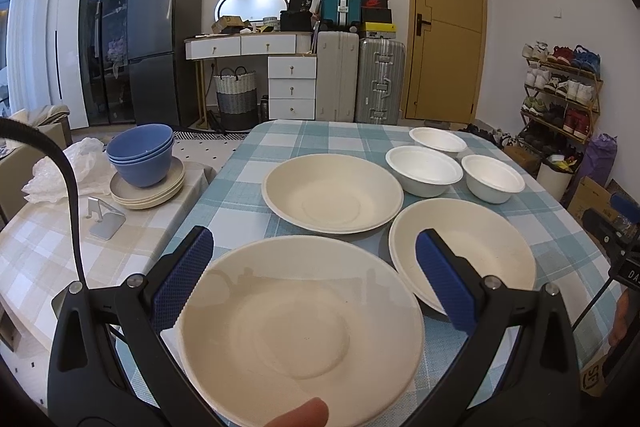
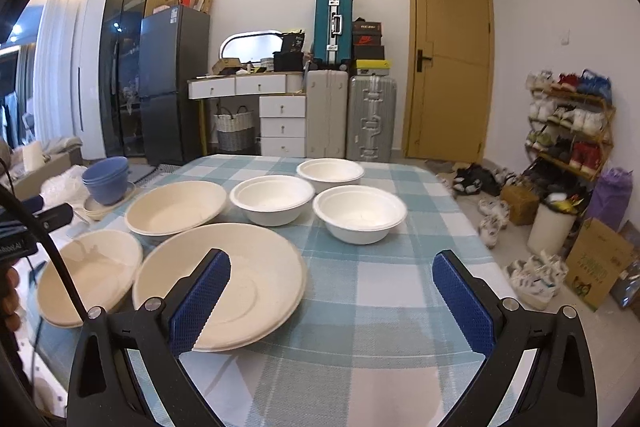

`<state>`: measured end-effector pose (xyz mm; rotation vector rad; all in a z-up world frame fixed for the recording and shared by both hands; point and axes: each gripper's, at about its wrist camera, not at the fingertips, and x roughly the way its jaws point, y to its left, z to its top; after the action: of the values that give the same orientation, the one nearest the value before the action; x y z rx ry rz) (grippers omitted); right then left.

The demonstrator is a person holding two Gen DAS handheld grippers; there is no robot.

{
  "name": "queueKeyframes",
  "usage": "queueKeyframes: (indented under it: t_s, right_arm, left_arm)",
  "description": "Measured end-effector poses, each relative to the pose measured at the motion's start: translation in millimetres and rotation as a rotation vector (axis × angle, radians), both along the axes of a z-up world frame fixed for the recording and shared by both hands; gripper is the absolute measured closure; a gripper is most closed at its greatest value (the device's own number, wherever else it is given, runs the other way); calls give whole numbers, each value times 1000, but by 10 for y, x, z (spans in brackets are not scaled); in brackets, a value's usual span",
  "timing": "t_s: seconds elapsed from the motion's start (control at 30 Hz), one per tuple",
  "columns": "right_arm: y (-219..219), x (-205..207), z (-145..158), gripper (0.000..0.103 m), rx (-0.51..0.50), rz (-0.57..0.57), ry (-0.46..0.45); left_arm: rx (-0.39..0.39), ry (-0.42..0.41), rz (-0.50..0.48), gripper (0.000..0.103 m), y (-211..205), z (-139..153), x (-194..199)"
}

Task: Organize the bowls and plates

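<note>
Stacking plates: near plate point(image 1: 300, 331) at tabletop's point(image 2: 372, 311) near edge is framed by spread left gripper point(image 1: 314, 279)
Grip advice: rim is best pinched, then lifted level
Right gripper point(image 2: 330, 297): released, nothing held

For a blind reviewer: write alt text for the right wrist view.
The open right gripper hovers over a blue-checked tablecloth, its left finger overlapping a cream plate. Two more cream plates lie left; three white bowls sit behind.
</note>
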<state>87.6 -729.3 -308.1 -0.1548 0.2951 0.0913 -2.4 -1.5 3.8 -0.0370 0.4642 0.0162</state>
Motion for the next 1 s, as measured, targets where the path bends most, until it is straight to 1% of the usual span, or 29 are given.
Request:
queueKeyframes:
  t_s: [0.17,0.57,0.67,0.87,1.0]
  right_arm:
    - [59,-14,3,0,-32,-4,1]
    - [-12,-38,31,0,-9,-28,-25]
    - [-17,-39,28,0,-11,-33,-22]
    - [-62,-34,45,0,27,-25,-9]
    - [-53,-37,47,0,10,-29,-10]
  left_arm:
    - [1,-5,-12,2,-23,-12,7]
    - [-16,-10,-3,2,-3,1,5]
    - [-17,-12,-1,2,8,0,5]
    - [-21,-14,3,2,21,8,11]
    - [-19,-16,2,2,22,8,5]
